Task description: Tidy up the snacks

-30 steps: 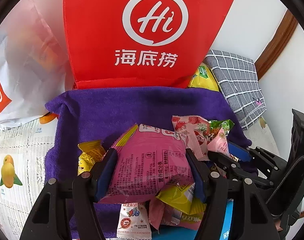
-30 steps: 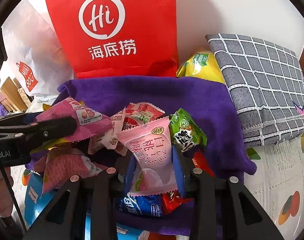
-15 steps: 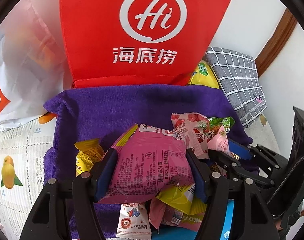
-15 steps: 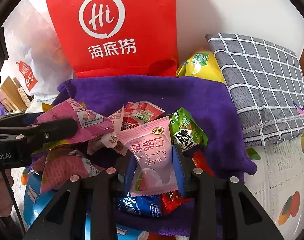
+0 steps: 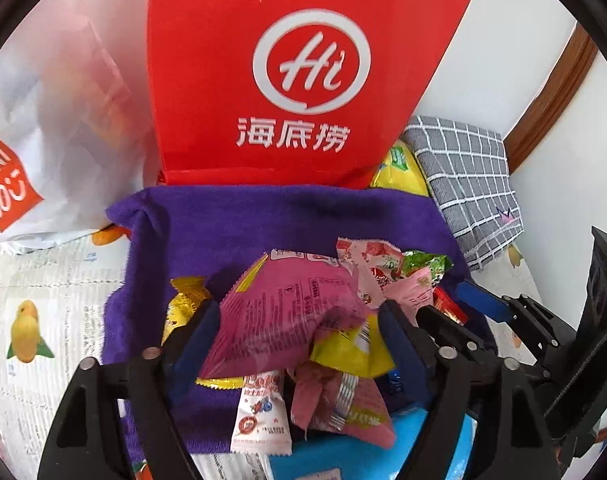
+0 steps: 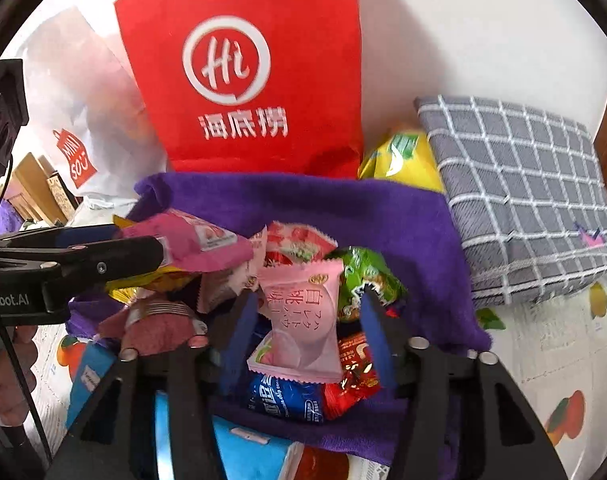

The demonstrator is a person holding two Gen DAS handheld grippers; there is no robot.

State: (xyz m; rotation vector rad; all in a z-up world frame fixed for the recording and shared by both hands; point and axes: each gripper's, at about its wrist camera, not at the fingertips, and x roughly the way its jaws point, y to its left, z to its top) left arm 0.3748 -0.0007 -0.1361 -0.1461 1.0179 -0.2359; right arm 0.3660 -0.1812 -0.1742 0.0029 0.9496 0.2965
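A heap of snack packets lies on a purple towel. My left gripper has its jaws opening around a dark pink packet, which sags blurred between the blue pads, no longer pinched. Seen from the right wrist, the left gripper comes in from the left with that pink packet at its tips. My right gripper is opening too. A pale pink peach candy packet sits between its pads with a gap on each side. The right gripper shows at the right edge of the left wrist view.
A red paper bag stands behind the towel, with a white shopping bag to its left. A grey checked cushion and a yellow packet lie at the right. A blue box is nearest me. A fruit-print cloth covers the table.
Both grippers' jaws have spread apart. The dark pink packet has slumped between the left pads, and the peach packet now stands free between the right pads. The right gripper has risen slightly.
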